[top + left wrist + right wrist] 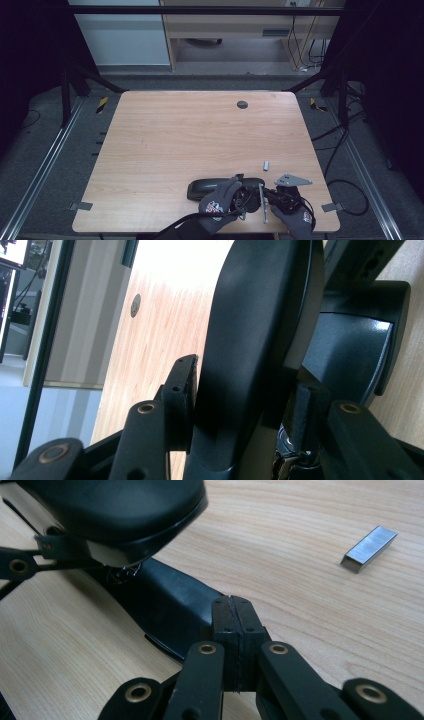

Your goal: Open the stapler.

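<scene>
Stapler (220, 186) lies near the surface's (200, 130) front edge, long axis running left to right. Left tongs (240, 405) clamp its raised top arm; right tongs (235, 625), pressed fully together, hold nothing and sit at its right end. Staple strip (370, 549) lies just beyond. No readable writing.

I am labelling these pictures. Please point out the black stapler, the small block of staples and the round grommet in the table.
black stapler (205, 189), high view, on its top cover.
block of staples (370, 548), right gripper view, on its top face.
round grommet (242, 104), high view, on its centre.
</scene>
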Available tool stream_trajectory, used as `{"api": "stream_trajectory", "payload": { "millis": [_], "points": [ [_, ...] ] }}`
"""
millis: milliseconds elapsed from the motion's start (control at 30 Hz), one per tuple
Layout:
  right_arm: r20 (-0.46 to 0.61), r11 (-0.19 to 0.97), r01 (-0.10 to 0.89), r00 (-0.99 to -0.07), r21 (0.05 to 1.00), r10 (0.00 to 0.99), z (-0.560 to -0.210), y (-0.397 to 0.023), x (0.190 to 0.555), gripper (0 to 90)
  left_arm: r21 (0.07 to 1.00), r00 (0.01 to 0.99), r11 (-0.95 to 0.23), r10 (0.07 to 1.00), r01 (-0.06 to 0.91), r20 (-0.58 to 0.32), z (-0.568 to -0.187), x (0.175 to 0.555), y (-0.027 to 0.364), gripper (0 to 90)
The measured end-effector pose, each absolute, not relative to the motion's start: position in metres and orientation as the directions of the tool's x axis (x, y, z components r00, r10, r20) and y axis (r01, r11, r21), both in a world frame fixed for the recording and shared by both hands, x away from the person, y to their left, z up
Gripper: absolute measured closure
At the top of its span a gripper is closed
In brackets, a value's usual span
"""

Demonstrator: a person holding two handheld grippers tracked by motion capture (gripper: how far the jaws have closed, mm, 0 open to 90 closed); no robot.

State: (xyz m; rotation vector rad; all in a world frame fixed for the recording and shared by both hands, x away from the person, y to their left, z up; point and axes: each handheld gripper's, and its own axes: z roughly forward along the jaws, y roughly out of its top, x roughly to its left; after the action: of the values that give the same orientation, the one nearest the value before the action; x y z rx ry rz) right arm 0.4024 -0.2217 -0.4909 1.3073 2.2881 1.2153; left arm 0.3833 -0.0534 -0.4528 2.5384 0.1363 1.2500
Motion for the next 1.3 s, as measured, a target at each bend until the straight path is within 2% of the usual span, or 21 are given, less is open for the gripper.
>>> {"api": "stream_trajectory", "payload": {
  "millis": [500,1300],
  "points": [
    [0.181,0.285,0.594,-0.602,0.752,0.778,-0.4949,-0.2153,0.4047,90.0,0.314,0.608,-0.948,0.222,-0.048,0.762,-0.4537,0.3821,-0.0534,54.3],
    [0.221,0.249,0.598,-0.602,0.762,0.767,-0.4984,-0.2152,0.4063,90.0,0.310,0.576,-0.949,0.220,-0.063,0.788,-0.4566,0.3797,-0.0540,55.2]
  ]
}}
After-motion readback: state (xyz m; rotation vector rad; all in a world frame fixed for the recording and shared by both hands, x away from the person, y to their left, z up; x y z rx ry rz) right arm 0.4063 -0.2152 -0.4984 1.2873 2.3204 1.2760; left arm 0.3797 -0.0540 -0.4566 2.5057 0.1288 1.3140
